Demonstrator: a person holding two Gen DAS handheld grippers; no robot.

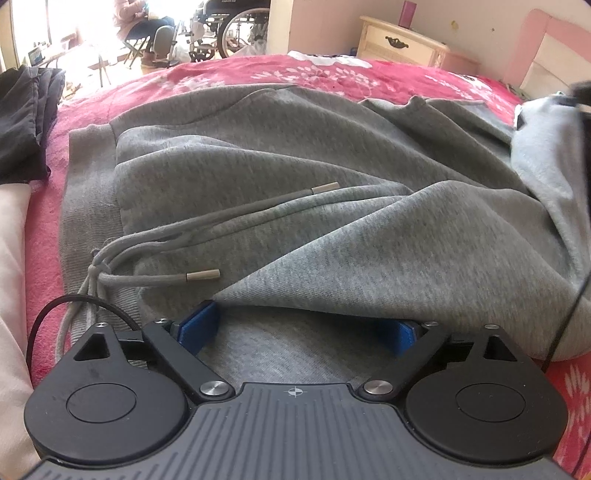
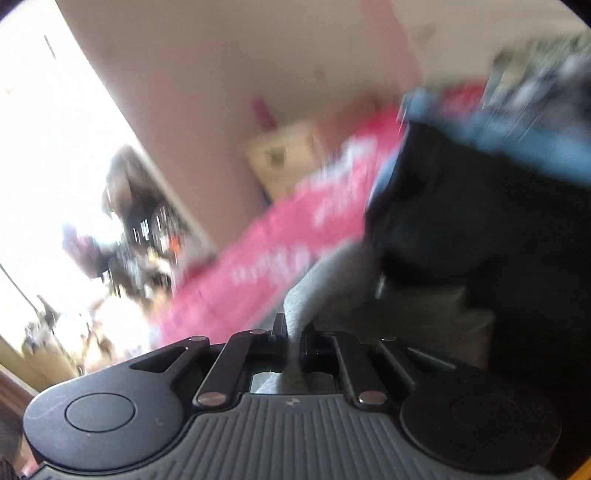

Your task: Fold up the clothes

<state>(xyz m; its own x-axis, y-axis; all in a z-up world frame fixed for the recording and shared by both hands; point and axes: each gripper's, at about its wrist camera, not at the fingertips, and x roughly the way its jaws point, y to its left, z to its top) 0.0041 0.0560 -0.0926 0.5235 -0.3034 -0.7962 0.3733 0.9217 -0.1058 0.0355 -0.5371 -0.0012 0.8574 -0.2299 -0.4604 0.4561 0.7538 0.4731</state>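
A grey hoodie (image 1: 295,155) lies spread over a pink bedspread (image 1: 229,74), its two drawstrings (image 1: 207,236) with metal tips trailing across the front. My left gripper (image 1: 301,330) is low at the garment's near edge, open, blue fingers (image 1: 197,325) wide apart, a fold of grey cloth draped over their tips. In the blurred right wrist view, my right gripper (image 2: 293,334) is shut on a strip of the grey hoodie (image 2: 325,280) and tilted above the bed. A dark mass (image 2: 480,240) fills the right of that view.
Folded black clothes (image 1: 26,122) lie at the left of the bed, pale pink fabric (image 1: 11,258) nearer. A cream nightstand (image 1: 402,44) stands behind the bed. Far back, a wheelchair (image 1: 236,26) and a seated person (image 1: 140,22) are by the bright window.
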